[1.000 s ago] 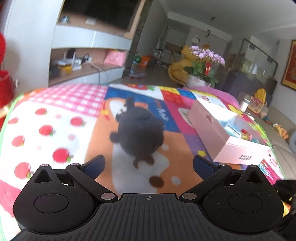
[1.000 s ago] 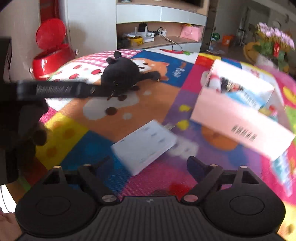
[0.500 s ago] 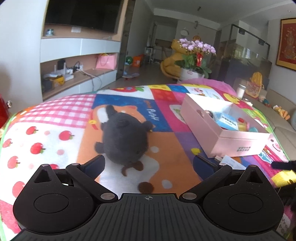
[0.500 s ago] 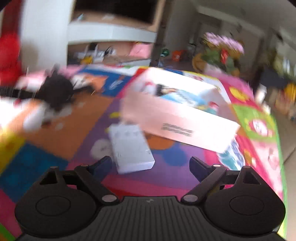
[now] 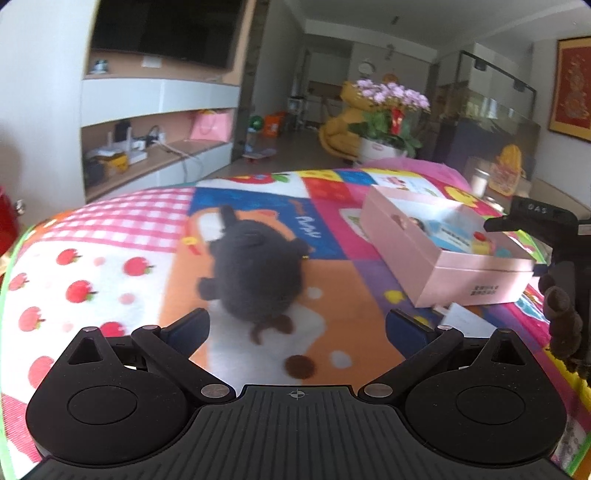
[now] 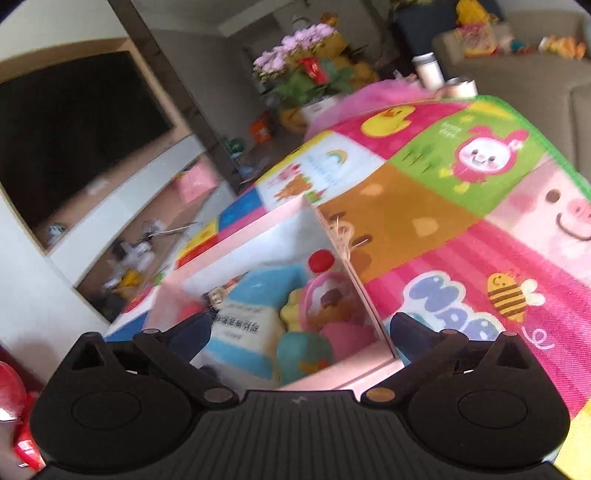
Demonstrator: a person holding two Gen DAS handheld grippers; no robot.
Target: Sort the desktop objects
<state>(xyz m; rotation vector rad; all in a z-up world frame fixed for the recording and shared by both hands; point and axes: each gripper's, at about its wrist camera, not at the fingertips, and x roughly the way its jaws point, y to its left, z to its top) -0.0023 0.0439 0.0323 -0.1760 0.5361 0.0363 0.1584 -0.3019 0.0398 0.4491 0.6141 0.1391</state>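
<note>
Left hand-held gripper [image 5: 296, 330] open, right hand-held gripper [image 6: 298, 332] just opening, empty

Lying on the blanket [image 5: 110, 266]: one dark plush toy [image 5: 258, 273], one pink box [image 5: 436, 251], one white card [image 5: 465, 321] just beside the box. Sitting inside the box [image 6: 266, 236]: one blue-and-white pack [image 6: 243, 325], one red-capped pink pouch [image 6: 325, 291], one teal container [image 6: 303, 354], one yellow item [image 6: 291, 314]; others too blurred to count. Standing beyond the blanket: one flower pot [image 5: 388, 122], one television [image 5: 166, 33], one pink bag [image 5: 210, 125].
</note>
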